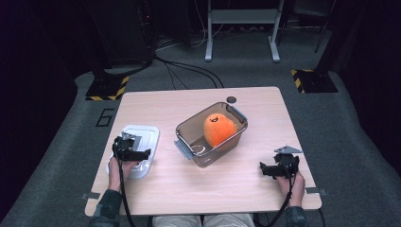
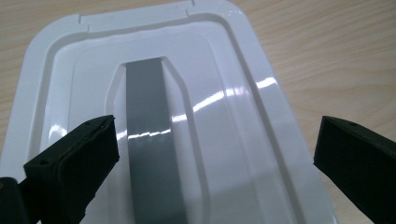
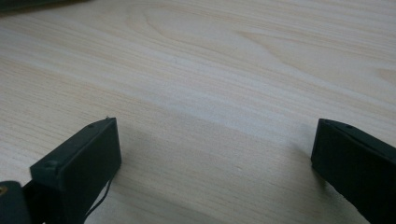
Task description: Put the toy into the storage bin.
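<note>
White lid (image 2: pixel 154 116) flat on surface (image 1: pixel 189 184), at left of clear box (image 1: pixel 211 134) with orange plush (image 1: pixel 219 128). Left gripper (image 2: pixel 210 154) just above, fingers spread. Right gripper (image 3: pixel 210 158) spread too, holding nothing. Probably light, stiff, slippery plastic; best taken at grey handle (image 2: pixel 152 140).

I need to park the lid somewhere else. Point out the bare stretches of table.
Bare wood runs along the near edge of the table between the left gripper and right gripper, and across the far strip behind the clear bin. It is crowded at the left, where the white lid lies, and mid-table round the bin.
</note>
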{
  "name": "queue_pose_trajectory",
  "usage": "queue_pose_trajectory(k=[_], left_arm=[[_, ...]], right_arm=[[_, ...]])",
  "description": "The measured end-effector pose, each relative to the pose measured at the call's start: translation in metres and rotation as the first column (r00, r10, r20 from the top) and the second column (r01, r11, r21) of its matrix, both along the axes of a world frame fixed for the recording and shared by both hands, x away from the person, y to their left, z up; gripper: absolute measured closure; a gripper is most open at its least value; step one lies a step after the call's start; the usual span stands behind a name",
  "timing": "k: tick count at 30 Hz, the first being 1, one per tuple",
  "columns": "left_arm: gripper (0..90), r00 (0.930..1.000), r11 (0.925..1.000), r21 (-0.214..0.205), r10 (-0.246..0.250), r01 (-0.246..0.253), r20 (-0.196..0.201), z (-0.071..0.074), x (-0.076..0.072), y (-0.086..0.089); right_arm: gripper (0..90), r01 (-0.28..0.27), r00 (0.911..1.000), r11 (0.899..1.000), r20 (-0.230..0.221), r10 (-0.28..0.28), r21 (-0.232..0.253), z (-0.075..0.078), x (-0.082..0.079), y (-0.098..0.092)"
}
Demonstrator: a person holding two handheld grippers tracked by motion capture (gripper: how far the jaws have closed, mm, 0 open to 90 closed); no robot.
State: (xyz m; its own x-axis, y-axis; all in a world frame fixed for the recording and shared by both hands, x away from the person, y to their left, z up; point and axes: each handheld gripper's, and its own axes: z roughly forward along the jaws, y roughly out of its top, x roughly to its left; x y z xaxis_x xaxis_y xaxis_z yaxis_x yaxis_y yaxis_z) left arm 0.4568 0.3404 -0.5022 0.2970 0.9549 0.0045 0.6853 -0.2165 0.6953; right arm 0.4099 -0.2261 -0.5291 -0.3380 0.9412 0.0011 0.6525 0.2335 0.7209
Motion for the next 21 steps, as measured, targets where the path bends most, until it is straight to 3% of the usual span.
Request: queue_pose_trajectory(k=[4, 11, 13, 16, 21], left_arm=[[1.7, 0.9999, 0.9999, 0.011, 0.006, -0.006, -0.012, -0.002, 0.004, 0.004], [16.7, 0.9981, 0.9980, 0.020, 0.060, -0.059, -0.017, -0.001, 0.011, 0.014], [26.3, 0.9969, 0.9971, 0.003, 0.076, -0.076, -0.021, -0.002, 0.012, 0.018], [33.9, 0.9958, 0.9959, -0.007, 0.090, -0.090, -0.016, -0.003, 0.013, 0.022], [47.8, 0.9961, 0.9961, 0.020, 0.087, -0.086, -0.018, -0.003, 0.012, 0.021]], right_arm=[[0.9, 0.001, 1.0000, 1.000, 0.000, -0.001, 0.000, 0.000, 0.000, 0.000], [1.3, 0.001, 1.0000, 1.000, 0.001, -0.001, 0.000, 0.000, 0.000, 0.000], [1.3, 0.001, 1.0000, 1.000, 0.001, -0.001, 0.001, 0.000, 0.000, 0.000], [1.3, 0.001, 1.0000, 1.000, 0.002, -0.001, 0.000, 0.000, 0.000, 0.000], [1.3, 0.001, 1.0000, 1.000, 0.001, -0.001, 0.001, 0.000, 0.000, 0.000]])
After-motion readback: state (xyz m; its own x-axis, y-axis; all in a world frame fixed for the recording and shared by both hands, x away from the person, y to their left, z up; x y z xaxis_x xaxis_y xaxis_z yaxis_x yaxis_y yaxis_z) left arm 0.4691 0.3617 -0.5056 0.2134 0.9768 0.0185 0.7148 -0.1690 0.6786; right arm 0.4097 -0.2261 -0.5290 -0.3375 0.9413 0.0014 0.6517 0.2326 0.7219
